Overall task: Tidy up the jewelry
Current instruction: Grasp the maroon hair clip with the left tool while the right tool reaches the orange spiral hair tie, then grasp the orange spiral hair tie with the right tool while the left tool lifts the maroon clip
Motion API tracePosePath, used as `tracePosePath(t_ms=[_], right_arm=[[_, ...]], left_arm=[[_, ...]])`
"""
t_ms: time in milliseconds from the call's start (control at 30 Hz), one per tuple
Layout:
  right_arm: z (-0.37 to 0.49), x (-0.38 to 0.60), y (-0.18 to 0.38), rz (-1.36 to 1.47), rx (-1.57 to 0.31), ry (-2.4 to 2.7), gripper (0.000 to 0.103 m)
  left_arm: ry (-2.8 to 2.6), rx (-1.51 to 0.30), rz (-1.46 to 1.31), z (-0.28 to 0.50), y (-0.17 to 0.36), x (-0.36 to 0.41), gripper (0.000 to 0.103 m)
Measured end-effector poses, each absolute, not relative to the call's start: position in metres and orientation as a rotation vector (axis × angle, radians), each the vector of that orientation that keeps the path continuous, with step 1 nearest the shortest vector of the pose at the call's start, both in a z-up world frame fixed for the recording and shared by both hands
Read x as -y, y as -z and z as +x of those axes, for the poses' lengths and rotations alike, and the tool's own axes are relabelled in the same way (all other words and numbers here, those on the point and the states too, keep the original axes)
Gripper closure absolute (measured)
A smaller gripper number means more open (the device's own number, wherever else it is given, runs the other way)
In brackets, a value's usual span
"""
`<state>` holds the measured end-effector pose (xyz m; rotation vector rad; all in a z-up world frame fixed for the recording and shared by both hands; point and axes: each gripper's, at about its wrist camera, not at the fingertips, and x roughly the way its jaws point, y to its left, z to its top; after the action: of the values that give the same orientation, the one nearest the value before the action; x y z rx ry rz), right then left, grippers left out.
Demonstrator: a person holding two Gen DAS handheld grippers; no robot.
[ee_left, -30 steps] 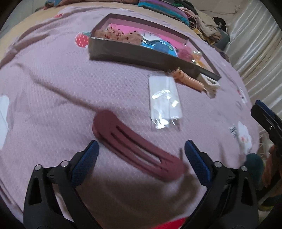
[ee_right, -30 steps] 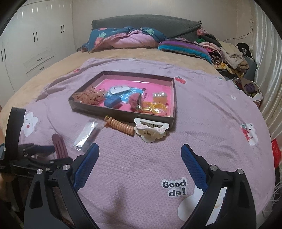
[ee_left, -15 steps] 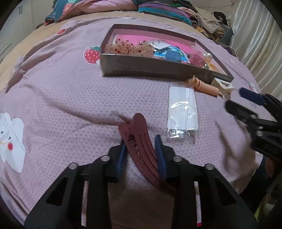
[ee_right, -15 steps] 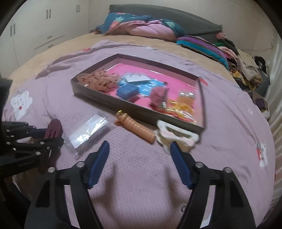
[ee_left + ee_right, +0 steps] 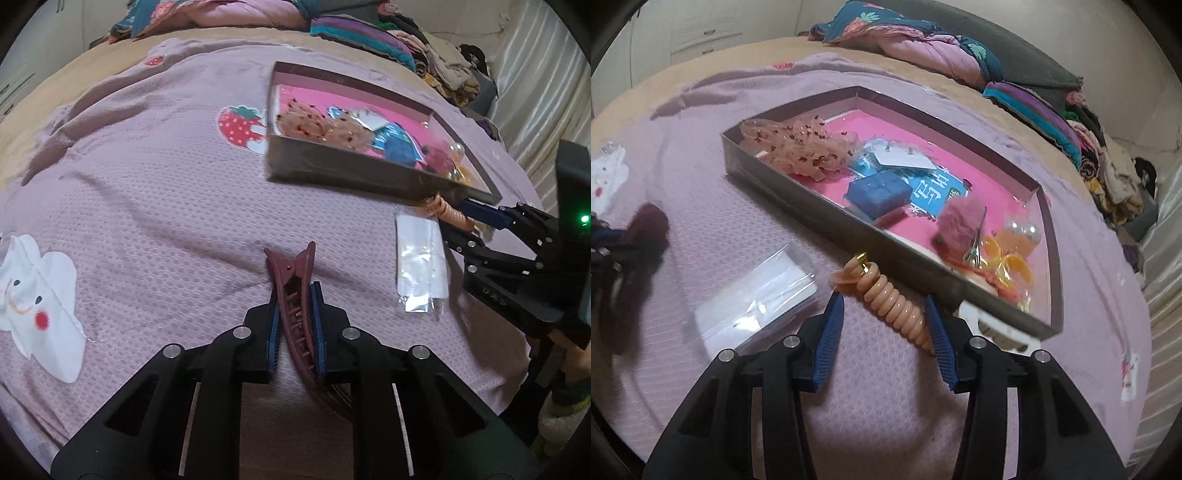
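Note:
My left gripper [image 5: 293, 295] pinches a maroon hair clip [image 5: 291, 266] between its blue pads, jaws still closing; the clip stands on edge over the purple bedspread. In the right wrist view it is a dark blur [image 5: 639, 236] at the left. A peach spiral hair tie [image 5: 875, 284] lies against the front wall of the dark box [image 5: 905, 251] with the pink floor. My right gripper [image 5: 882, 299] straddles the tie, jaws closing; the left pad stands clear of the coil. From the left wrist view the right gripper [image 5: 458, 225] reaches in from the right.
A clear plastic sachet [image 5: 757, 299] lies left of the spiral tie. A white claw clip [image 5: 997, 332] sits behind my right finger, by the box corner. The box holds peach scrunchies [image 5: 805, 147], a blue case [image 5: 879, 192], a pink pompom [image 5: 960, 225]. Folded clothes line the far bed edge.
The left jaws went from wide to clamped on the maroon clip, which now stands on edge. The right gripper dropped toward the spiral tie, rolled, and narrowed its jaws.

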<state>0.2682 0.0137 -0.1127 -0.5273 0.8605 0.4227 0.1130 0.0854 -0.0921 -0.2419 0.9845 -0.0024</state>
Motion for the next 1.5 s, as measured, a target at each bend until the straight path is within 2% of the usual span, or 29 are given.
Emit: tracePosePath(t_ms=[100, 267, 300, 533, 1000, 1500], right_arm=[[0.274, -0.017, 0.117, -0.556, -0.857, -0.406, 0.071], [0.275, -0.016, 0.115, -0.532, -0.850, -0.411, 0.073], [0.274, -0.013, 0.112, -0.509, -0.845, -0.425, 0.079], [0.259, 0.004, 0.095, -0.365, -0.860, -0.475, 0.086], [0.244, 0.030, 0.082, -0.216, -0.883, -0.505, 0.088], [0.224, 0.066, 0.037, -0.152, -0.792, -0.479, 0.088]], left_arm=[[0.005, -0.981, -0.252, 0.113, 0.092, -0.089, 0.095], [0.016, -0.979, -0.266, 0.112, 0.090, -0.092, 0.096], [0.018, -0.976, -0.269, 0.112, 0.088, -0.093, 0.096], [0.028, -0.948, -0.273, 0.108, 0.074, -0.095, 0.096], [0.053, -0.904, -0.258, 0.111, 0.049, -0.084, 0.096], [0.079, -0.804, -0.231, 0.126, -0.002, -0.071, 0.096]])
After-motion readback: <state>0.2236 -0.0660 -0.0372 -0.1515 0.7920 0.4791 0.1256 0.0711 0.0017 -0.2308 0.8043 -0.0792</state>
